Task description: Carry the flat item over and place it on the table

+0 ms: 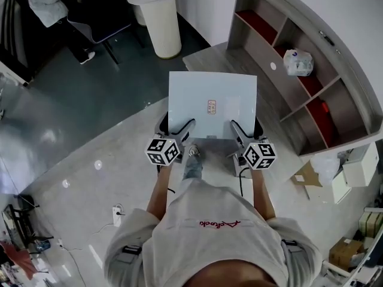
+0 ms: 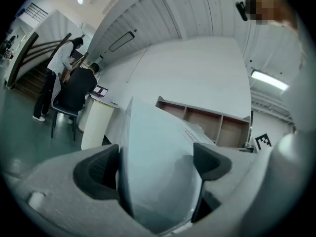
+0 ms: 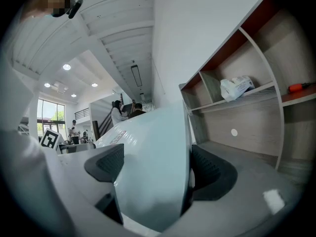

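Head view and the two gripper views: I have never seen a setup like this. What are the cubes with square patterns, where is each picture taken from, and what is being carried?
There is no robot here. A person holds a hand-held clamp tool in each hand, and the patterned cubes are part of those tools. The head view comes from a camera on the person's head, looking steeply down over their shoulders and arms. In it the left gripper and the right gripper each clamp the near edge of a flat white panel, which is held roughly level in the air and rests on nothing. The other two pictures come from cameras riding on each tool, looking along its two jaws. Both show the jaws shut on the panel's edge. Ahead and to the right is a curved shelf unit with a white bag on one shelf.
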Tool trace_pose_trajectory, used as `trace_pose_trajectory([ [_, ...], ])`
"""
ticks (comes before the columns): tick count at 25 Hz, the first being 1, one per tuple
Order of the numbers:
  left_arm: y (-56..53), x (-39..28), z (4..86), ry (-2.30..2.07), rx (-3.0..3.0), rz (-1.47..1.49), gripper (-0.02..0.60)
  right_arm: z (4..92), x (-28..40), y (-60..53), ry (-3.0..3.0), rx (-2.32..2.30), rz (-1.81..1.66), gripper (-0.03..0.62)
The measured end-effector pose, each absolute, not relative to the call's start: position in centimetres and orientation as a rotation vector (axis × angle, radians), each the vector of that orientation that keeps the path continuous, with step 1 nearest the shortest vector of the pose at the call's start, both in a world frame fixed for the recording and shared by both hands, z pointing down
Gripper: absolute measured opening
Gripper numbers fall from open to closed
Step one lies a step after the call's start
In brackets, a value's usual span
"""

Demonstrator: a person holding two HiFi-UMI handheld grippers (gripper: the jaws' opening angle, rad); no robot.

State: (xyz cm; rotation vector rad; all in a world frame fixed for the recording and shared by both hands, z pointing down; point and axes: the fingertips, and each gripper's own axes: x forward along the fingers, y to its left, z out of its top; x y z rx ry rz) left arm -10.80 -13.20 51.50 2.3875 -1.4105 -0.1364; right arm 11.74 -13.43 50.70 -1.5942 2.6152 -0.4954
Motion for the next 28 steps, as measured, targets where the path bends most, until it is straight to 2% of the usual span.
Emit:
trace_pose_trajectory([
  [18,-36.3,-15.2,47.7,-1.367,2.439,-0.168,0.482,46.7,7.3,-35.8,2.580,-1.634,-0.426,0.428],
  [28,-44.2,-14.4,48.8,-1.283,2.446,-0.144,0.482,47.5,8.1,-42.4,2.543,-1.718,-0.452,0.426],
])
